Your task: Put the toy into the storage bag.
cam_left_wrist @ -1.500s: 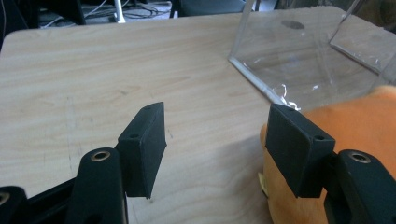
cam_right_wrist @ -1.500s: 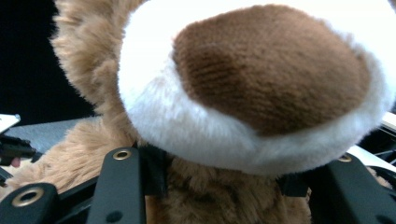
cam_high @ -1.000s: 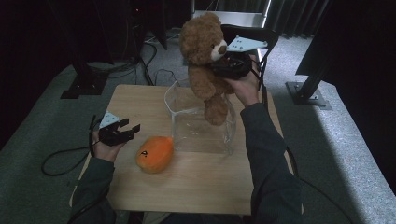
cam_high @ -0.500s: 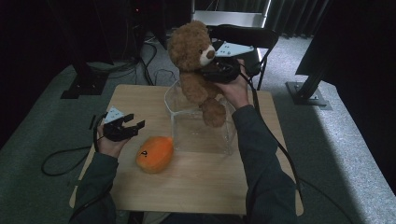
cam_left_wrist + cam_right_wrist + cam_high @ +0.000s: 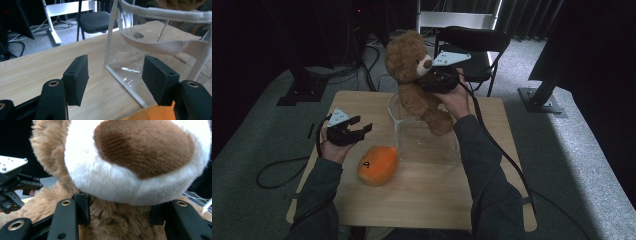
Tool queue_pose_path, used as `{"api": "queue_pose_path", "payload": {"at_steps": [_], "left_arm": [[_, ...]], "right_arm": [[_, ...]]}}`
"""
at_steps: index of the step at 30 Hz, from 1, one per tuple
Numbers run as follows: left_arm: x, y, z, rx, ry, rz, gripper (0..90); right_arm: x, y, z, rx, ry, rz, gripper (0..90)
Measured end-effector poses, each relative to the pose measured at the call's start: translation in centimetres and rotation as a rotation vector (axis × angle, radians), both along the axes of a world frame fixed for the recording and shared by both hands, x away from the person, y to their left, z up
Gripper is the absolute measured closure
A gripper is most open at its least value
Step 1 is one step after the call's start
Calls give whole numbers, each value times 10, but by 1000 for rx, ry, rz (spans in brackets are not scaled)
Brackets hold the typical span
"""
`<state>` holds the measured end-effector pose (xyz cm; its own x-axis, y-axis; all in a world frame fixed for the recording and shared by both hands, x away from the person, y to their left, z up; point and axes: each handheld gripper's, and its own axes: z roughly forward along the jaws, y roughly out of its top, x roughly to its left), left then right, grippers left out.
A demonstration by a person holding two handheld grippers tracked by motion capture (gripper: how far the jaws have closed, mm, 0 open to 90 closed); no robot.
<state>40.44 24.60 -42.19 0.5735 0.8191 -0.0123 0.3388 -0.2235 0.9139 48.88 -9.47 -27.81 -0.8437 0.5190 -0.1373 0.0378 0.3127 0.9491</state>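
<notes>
Right tongs (image 5: 432, 80) clenched on the bear (image 5: 414, 75) at its neck, holding it over the clear bag (image 5: 427, 140). Left tongs (image 5: 359, 131) released, jaws wide and empty, bag just ahead, orange plush (image 5: 378, 164) beside, on the worktop (image 5: 422, 200).
</notes>
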Motion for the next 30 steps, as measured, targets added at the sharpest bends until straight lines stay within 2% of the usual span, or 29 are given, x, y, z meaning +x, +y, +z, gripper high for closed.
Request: {"api": "queue_pose_path", "payload": {"at_steps": [21,30], "left_arm": [[12,-22,15,6,-21,-46,386],[19,-30,30,-24,-45,-62,386]], "right_arm": [[4,16,-24,-55,56,45,484],[4,22,-29,-77,66,68,485]]}}
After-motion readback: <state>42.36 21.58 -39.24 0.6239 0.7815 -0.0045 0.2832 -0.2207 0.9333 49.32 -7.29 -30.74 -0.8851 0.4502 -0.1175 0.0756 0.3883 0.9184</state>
